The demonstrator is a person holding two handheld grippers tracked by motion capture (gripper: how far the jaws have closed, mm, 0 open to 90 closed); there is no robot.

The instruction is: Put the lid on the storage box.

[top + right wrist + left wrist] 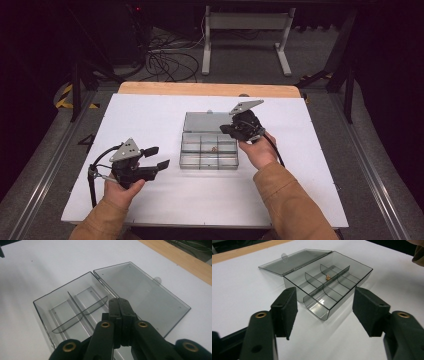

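Left tongs (156, 157) released, jaws wide, at 8 o'clock on white tabletop (150, 195). Compartment box (209, 150) at centre, lid (206, 121) flat open toward 12; small brass piece (328, 277) in a middle cell. Right tongs (121, 315) clenched empty above box. Risk: a nudge could slide the light box.

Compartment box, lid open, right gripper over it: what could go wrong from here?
1. The right gripper, jaws shut above the smoky clear plastic compartment box, could knock a thin divider.
2. The small brass piece could bounce out.
3. The flat-lying hinged lid could get pressed.
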